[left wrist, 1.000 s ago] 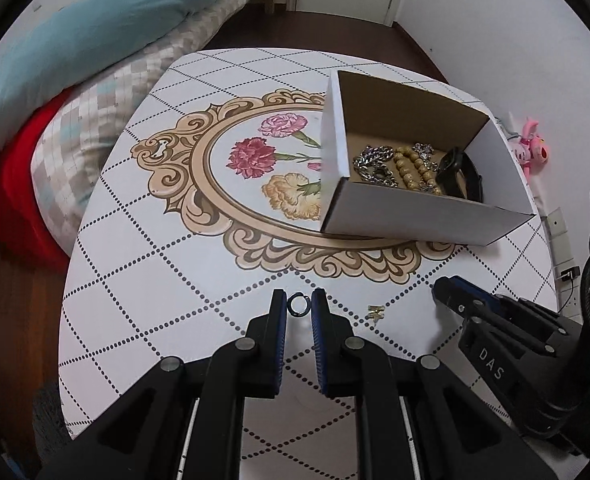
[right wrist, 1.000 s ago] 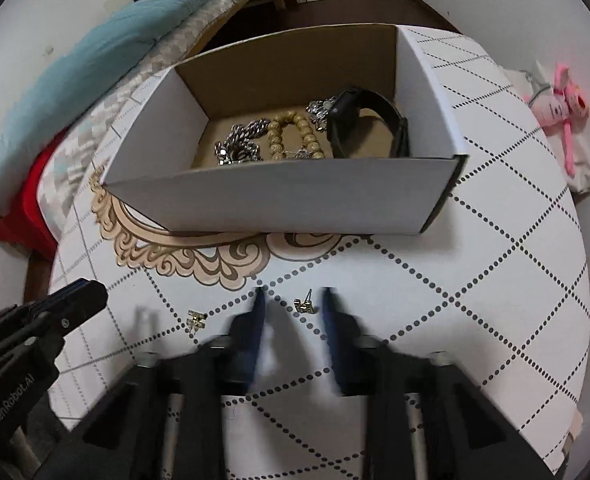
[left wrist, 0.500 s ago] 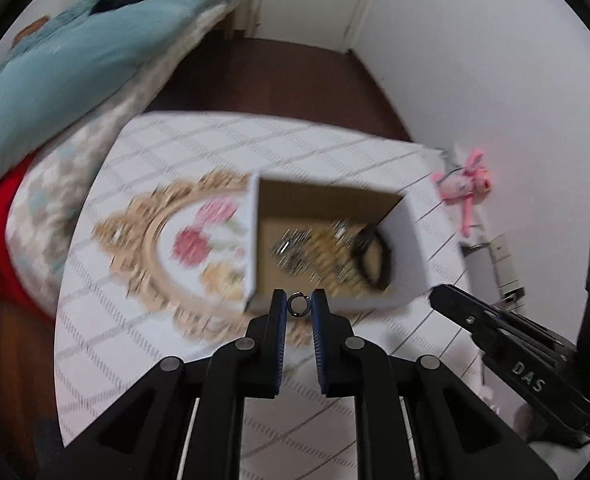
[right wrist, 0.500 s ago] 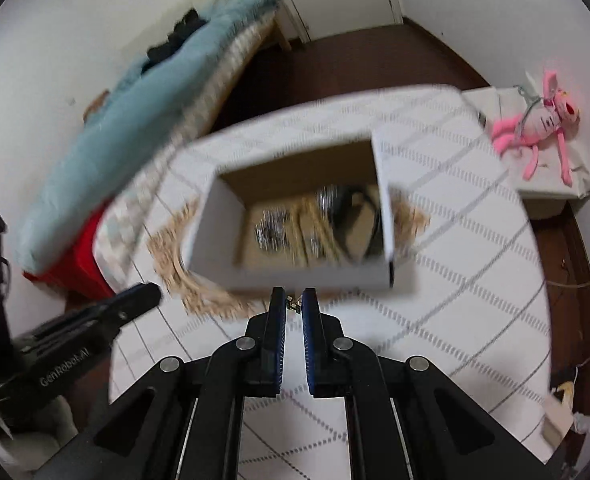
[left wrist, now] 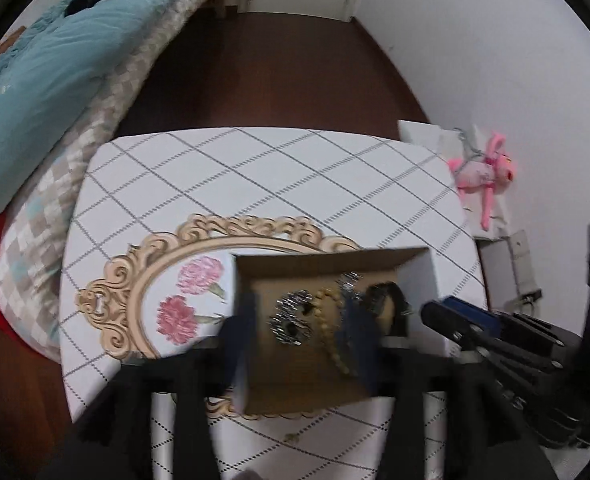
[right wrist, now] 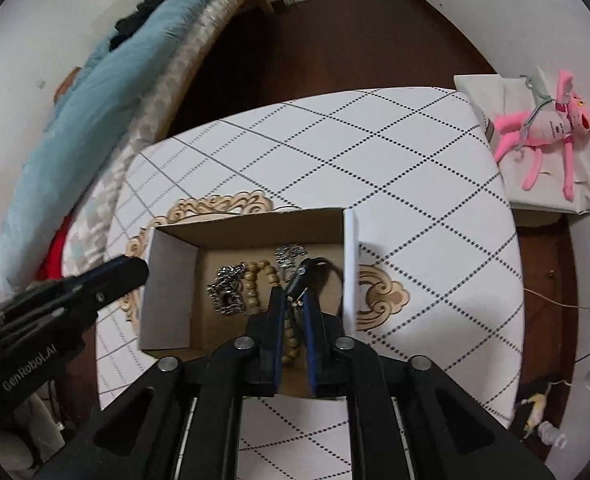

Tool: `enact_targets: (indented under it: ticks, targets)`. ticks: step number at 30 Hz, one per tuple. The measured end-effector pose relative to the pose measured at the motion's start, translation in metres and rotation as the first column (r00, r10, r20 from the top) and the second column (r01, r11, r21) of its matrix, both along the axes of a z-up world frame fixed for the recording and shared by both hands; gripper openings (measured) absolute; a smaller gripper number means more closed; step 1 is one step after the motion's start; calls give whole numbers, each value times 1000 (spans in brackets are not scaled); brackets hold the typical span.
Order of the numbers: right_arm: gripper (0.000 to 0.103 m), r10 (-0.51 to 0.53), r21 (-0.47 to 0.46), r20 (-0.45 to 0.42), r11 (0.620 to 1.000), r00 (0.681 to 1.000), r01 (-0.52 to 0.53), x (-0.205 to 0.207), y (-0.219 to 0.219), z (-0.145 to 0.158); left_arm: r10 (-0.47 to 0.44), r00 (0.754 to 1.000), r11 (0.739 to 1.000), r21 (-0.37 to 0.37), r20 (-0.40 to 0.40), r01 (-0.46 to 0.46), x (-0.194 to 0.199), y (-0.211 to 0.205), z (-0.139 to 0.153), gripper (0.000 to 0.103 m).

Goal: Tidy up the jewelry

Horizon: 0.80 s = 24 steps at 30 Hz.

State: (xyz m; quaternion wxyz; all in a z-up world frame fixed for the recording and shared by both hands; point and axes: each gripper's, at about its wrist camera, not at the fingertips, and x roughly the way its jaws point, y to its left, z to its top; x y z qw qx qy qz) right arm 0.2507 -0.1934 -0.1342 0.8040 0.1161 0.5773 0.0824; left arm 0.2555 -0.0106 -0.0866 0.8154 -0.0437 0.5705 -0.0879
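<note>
An open white cardboard box stands on the table and holds a silver chain, a wooden bead bracelet and a black band. My right gripper hangs over the box, shut on a small gold earring. My left gripper is blurred by motion over the same box, its fingers wide apart and nothing between them. A small gold earring lies on the table in front of the box. The ring is not visible.
The table has a white diamond-pattern top with a floral medallion. A bed with a teal blanket lies to the left. A pink plush toy sits on a white stand at the right. The left gripper's body shows beside the box.
Both grippers rose from the table and moved over the box. The right one closed on an earring. The left one, shut on a ring before, has now opened.
</note>
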Motion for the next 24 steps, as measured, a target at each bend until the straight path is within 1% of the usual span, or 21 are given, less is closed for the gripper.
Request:
enact_targets:
  ticks: [1,2,5,6,7,8,9,10,11,12,13,14,15,17,22,24]
  targets:
    - [30,0,7,0,1000,1000,0,1,0,1,14,1000,1000,-2,10,-14,0,4,1,68]
    - [35,-2,5,3,1000,1000,2,2,-1,3,22,1000,1000,2,15,-22,1,6,2,68]
    - [39,-8,-7,19,1000,1000,8,1,-3,8,45,999,998,33,23,-46,0,15,2,69]
    - [40,-10,-6,21,1000,1000,11,1,-4,10,49,998,998,40,27,-50,0,17,2,70]
    - [44,-14,-17,24,1000,1000,14,0,-5,11,57,998,997,55,32,-58,-3,20,1,80]
    - [51,-17,-40,34,999,999,18,-3,-6,13,59,998,996,66,35,-61,-5,22,0,91]
    - [55,-20,-64,41,998,999,23,-5,-6,14,63,997,994,82,41,-66,-8,23,-1,95]
    - [66,-23,-92,48,995,999,27,-7,-6,15,65,997,993,100,46,-69,-10,24,-2,99]
    - [77,-24,-116,53,993,998,30,-10,-6,15,65,997,991,110,49,-70,-12,25,-3,100]
    - [84,-25,-145,57,989,998,33,-12,-6,15,69,996,989,129,58,-76,-18,26,-5,100]
    - [95,-27,-190,58,981,998,37,-15,-5,15,69,996,986,145,64,-78,-22,26,-7,103]
    - [100,-26,-235,59,971,998,40,-18,-4,14,68,995,985,152,68,-78,-25,26,-8,103]
    - [101,-26,-265,56,963,998,40,-22,-3,12,69,995,984,158,74,-80,-29,27,-10,103]
    - [101,-25,-289,44,957,999,37,-27,-3,8,68,995,982,170,78,-80,-36,27,-15,103]
    - [103,-13,-320,30,947,999,22,-36,0,-1,78,995,981,172,54,-86,-49,23,-26,103]
    - [103,-10,-320,31,947,999,19,-40,1,-3,85,995,981,170,53,-92,-55,23,-25,103]
